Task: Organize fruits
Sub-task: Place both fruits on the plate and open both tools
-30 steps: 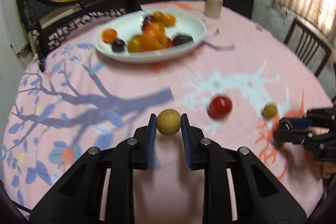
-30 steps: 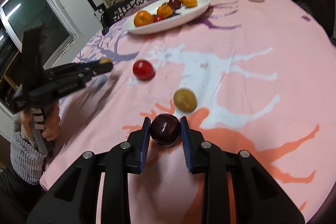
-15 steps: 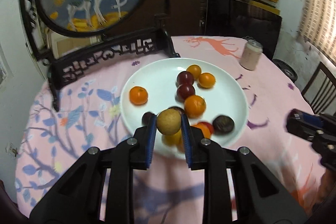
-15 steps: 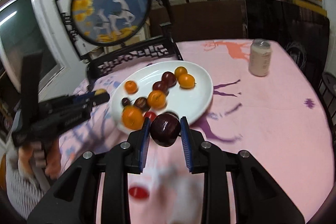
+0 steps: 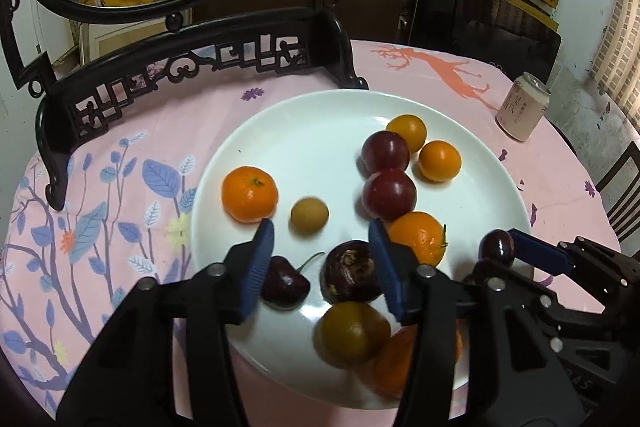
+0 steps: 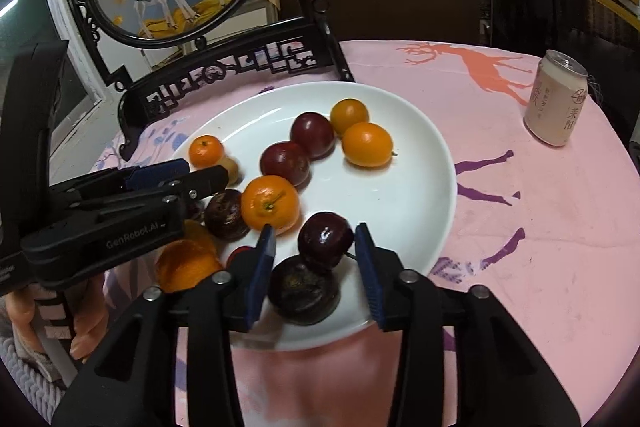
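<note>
A white plate [image 5: 304,131] [image 6: 424,163] holds several oranges, plums and cherries. My left gripper [image 5: 322,247] is open above the plate's near side. The small tan fruit [image 5: 309,216] lies free on the plate just beyond its fingertips; it shows partly behind the left gripper in the right wrist view [image 6: 231,167]. My right gripper [image 6: 314,247] is open over the plate's near edge. The dark red plum [image 6: 326,237] sits between its fingers, apart from both pads, resting on another dark fruit [image 6: 304,289]. The right gripper also shows in the left wrist view [image 5: 532,253].
A drink can [image 5: 522,113] [image 6: 556,99] stands on the pink tablecloth to the right of the plate. A carved black wooden stand [image 5: 192,63] with a round deer picture rises behind the plate. A chair back [image 5: 624,187] is at the far right.
Both grippers moved from above the table to the plate and opened. The left one let go of the tan fruit, the right one let go of the dark plum; both now lie on the plate.
</note>
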Available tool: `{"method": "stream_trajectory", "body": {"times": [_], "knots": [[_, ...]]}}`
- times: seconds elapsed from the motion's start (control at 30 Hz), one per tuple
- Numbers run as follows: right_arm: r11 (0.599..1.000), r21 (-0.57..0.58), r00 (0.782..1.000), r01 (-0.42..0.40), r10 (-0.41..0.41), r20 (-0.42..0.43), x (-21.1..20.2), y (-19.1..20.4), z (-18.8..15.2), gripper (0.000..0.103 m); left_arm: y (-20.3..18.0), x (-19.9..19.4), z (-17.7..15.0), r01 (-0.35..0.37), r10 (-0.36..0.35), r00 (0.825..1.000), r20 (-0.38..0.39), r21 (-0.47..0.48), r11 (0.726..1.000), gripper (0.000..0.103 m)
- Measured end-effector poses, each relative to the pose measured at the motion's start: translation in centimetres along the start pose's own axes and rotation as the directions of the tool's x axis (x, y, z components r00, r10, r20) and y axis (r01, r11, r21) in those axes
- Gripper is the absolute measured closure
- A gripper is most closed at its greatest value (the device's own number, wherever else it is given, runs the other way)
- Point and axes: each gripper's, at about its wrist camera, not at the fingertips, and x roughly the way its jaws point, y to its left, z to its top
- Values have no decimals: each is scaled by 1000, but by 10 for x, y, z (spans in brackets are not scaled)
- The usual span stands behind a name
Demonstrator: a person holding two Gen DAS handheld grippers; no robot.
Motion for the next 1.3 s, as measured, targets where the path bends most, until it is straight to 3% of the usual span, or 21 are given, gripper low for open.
{"method": "stream_trajectory", "body": {"times": [0.1,0.17,0.2,0.3,0.53,0.6,0.73,0.87,1.13,1.3], "knots": [[995,-27,995,-94,95,15,-10,8,2,60,6,-11,3,-14,14,999,36,-19,1000,36],[984,-93,989,-149,151,10,-17,23,1,54,13,-17,5,-29,31,998,54,-41,999,34],[978,-130,986,-162,164,2,-18,31,-1,46,18,-18,6,-26,29,998,56,-56,998,34],[967,-244,996,-73,82,29,-16,54,-7,45,26,-18,9,-25,29,998,53,-86,996,34],[964,-258,998,-68,68,-10,-2,55,-11,41,16,-14,6,-42,44,998,43,-44,998,34],[973,-230,999,27,-22,28,1,47,-6,40,15,-16,6,-47,50,998,50,-45,998,34],[983,-130,991,133,-129,35,6,20,-3,40,20,-17,7,-49,52,997,53,-63,997,34],[996,-94,999,3,1,48,-7,15,2,40,18,-18,6,-51,53,997,49,-47,998,34],[997,-57,997,-49,52,49,-38,9,2,40,15,-36,-6,-108,109,993,55,-14,994,34],[998,17,996,-56,55,71,-74,-8,-20,39,11,-65,-38,-108,106,992,69,19,994,32]]}}
